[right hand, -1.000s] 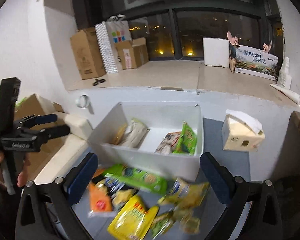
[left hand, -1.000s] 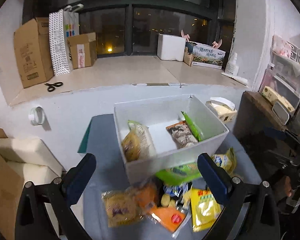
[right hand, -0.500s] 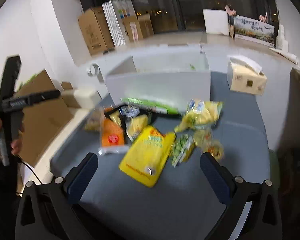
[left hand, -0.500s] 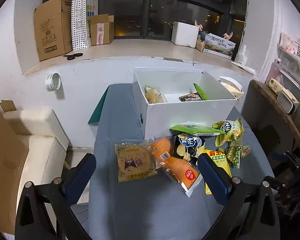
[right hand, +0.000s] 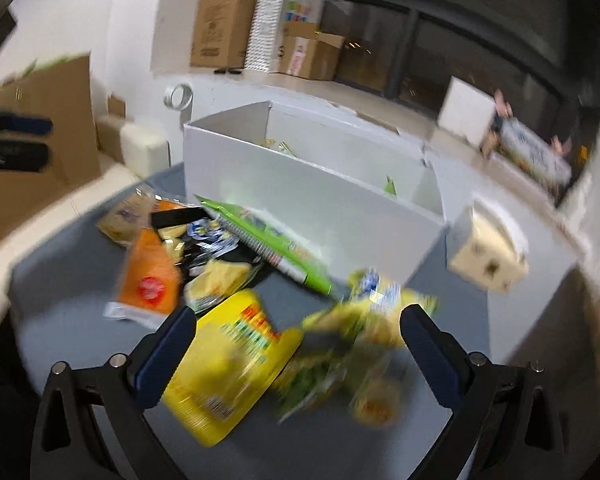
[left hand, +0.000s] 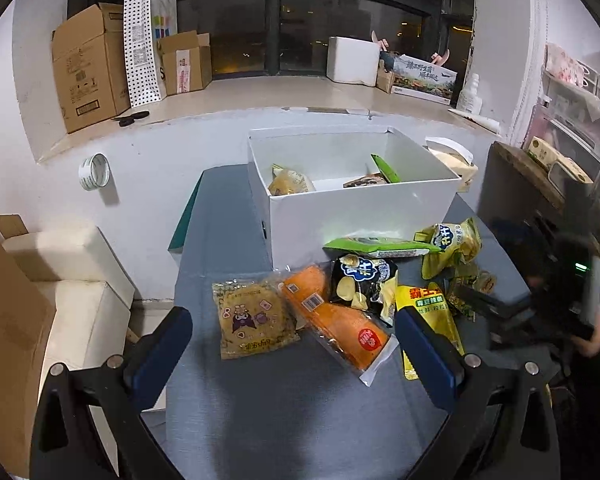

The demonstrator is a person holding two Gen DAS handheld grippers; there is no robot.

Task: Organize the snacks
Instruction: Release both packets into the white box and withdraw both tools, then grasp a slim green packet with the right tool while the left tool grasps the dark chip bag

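Plainly, both pairs of fingers stand spread wide and hold nothing: the left gripper (left hand: 292,344) hangs above the near end of the bench (left hand: 260,412), framing the biscuit packet (left hand: 252,320) and the orange packet (left hand: 336,320), while the right gripper (right hand: 298,340) hangs low over the yellow pouch (right hand: 228,364) and a crumpled yellow-green bag (right hand: 364,320). The step in hand looks like choosing the next snack for the white box (left hand: 360,208), which sits at the far end of the bench with a few packets already inside. To do it well, I would take a loose packet from the edge of the heap — the biscuit packet lies flattest and freest — and pinch it by a sealed edge rather than the puffed middle, since the film looks slippery. The black chip bag (left hand: 360,284) and the green packet (left hand: 376,245) overlap their neighbours, so lifting them first might drag others. The right wrist view is badly smeared — print and packet outlines there cannot be read. The box's near wall hides much of its contents.
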